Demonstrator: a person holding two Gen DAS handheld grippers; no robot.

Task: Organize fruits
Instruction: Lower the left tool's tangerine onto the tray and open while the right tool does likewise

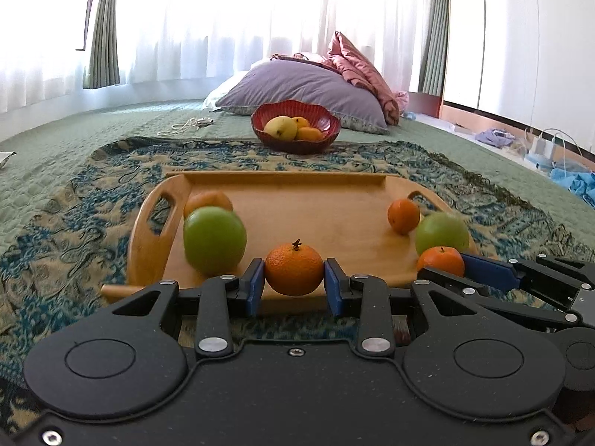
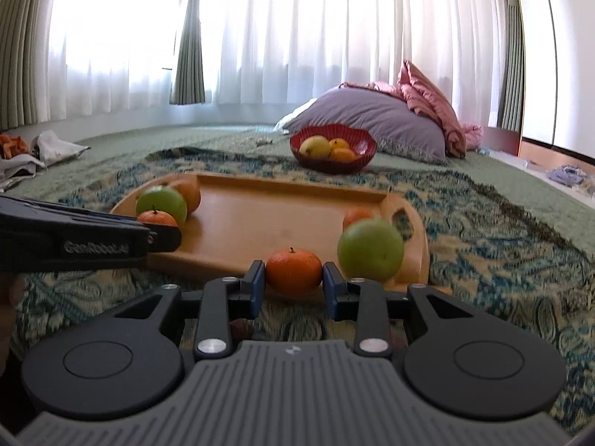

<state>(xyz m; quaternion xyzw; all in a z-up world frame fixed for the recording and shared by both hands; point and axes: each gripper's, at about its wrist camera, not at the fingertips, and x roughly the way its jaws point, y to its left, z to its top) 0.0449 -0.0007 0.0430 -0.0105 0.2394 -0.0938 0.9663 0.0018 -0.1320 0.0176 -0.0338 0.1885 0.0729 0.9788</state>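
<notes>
I have a mandarin in each claw at the near edge of the wooden tray [image 1: 282,182], which lies on a patterned throw [image 1: 67,223] spread over the green bed. My left claw [image 1: 293,285] is closed on a mandarin [image 1: 293,269], both blue pads pressed to its sides and the stem pointing up. My right claw [image 2: 293,285] is likewise closed on a second mandarin [image 2: 293,271], gripped across its widest part, which I judge is the steadiest hold on a round, slightly soft fruit.

Both claws come in low and side by side, so each camera catches the other claw beside it. The held fruit sits just at the tray's front rim; whether either mandarin rests on the wood or hangs just above it I cannot tell.

The red bowl [image 1: 295,126] waits well beyond the tray's far rim, in front of a purple pillow [image 1: 308,89], and I take it to be where the fruit is headed.

My count on the tray:
- two green apples, one at the left [image 1: 214,239], one at the right [image 1: 440,232]
- four mandarins: the two I hold, one behind the left apple [image 1: 208,200], one near the right handle [image 1: 403,215]

The bowl shows three pieces: a yellowish fruit [image 1: 280,126] and two orange ones
</notes>
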